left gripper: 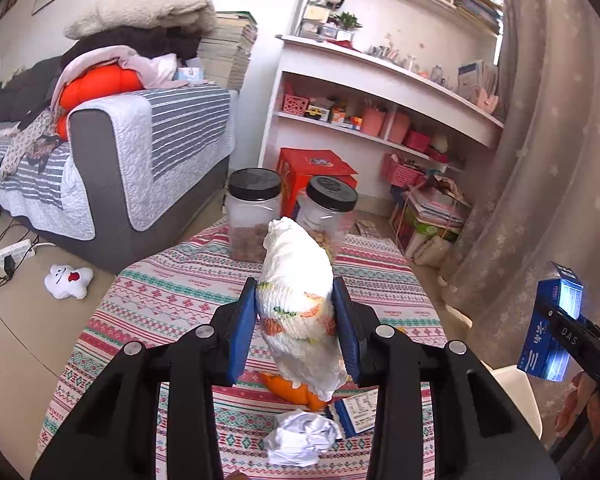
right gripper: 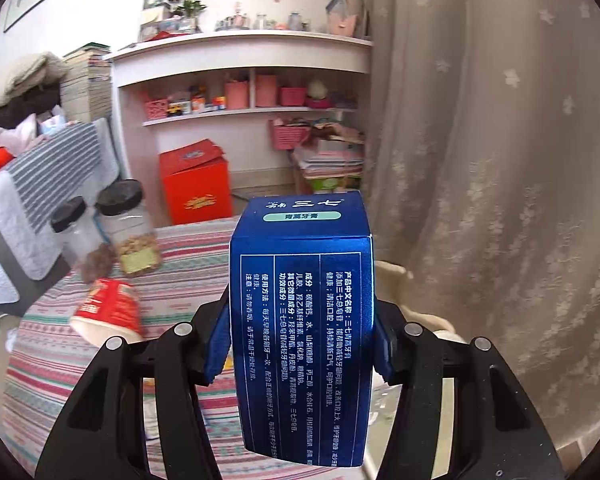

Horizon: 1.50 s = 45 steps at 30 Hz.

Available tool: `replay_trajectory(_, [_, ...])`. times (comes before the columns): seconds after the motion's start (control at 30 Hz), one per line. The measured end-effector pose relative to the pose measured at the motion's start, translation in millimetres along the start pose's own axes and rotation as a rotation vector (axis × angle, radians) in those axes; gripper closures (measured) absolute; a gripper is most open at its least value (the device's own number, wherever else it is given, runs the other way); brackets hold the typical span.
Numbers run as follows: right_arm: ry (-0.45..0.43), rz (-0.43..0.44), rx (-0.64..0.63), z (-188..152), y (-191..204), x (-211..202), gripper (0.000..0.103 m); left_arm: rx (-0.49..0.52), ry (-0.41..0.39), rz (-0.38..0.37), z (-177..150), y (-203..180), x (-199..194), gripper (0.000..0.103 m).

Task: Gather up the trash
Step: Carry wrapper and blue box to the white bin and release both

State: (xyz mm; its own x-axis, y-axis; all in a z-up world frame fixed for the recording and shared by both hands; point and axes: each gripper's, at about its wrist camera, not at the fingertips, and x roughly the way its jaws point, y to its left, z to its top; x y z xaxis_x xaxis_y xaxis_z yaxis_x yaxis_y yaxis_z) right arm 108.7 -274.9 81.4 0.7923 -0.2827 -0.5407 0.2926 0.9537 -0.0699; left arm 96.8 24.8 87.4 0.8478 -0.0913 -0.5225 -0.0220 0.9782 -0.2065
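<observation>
Between the 2 blue pads of the left gripper (left gripper: 295,322), a rolled white diaper (left gripper: 298,300) with orange and green print is clamped at its middle, lifted clear of the table (left gripper: 172,292) and its striped cloth. The right gripper (right gripper: 300,346) grasps a blue toothpaste box (right gripper: 302,328) by its 2 long sides, the box standing up well past the fingers (right gripper: 217,354); in the left wrist view the same box shows at the far right, near the curtain.

Several risks follow from this hold. The diaper is soft and bulges beyond the pads on both ends, so a quick swing or roll of the wrist could let it slide out or unroll. The box is glossy card held only along its lower part, so it could pivot or slip, and a harder squeeze would likely crush it.

Below and ahead of the left fingers lie a crumpled white paper ball (left gripper: 302,438) and an orange scrap (left gripper: 290,390); left of the right fingers a red paper cup (right gripper: 108,312) lies on its side. With both grippers full, none of these can be taken yet. Beyond the fingers stand 2 black-lidded jars (left gripper: 256,208), which a low sweep could knock over. No trash bin is visible in either view.
</observation>
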Motion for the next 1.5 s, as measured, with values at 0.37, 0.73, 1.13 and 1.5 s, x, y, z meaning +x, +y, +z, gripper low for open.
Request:
replay_trajectory(0.37, [0.017, -0.242, 0.083, -48, -136, 35, 0.012, 0.19, 0.072, -0.142, -21, -156, 28, 0.066])
replay_trajectory(0.73, [-0.044, -0.37, 0.402, -41, -236, 6, 0.007, 0.27, 0.218, -0.341, -67, -297, 51, 0.065])
replay_trajectory(1.13, [-0.082, -0.455, 0.442, -42, -262, -10, 0.007, 0.279, 0.342, -0.459, -95, -361, 68, 0.061])
replay_trajectory(1.5, [-0.141, -0.48, 0.367, -37, -240, -19, 0.007, 0.312, 0.237, -0.339, -83, -341, 52, 0.017])
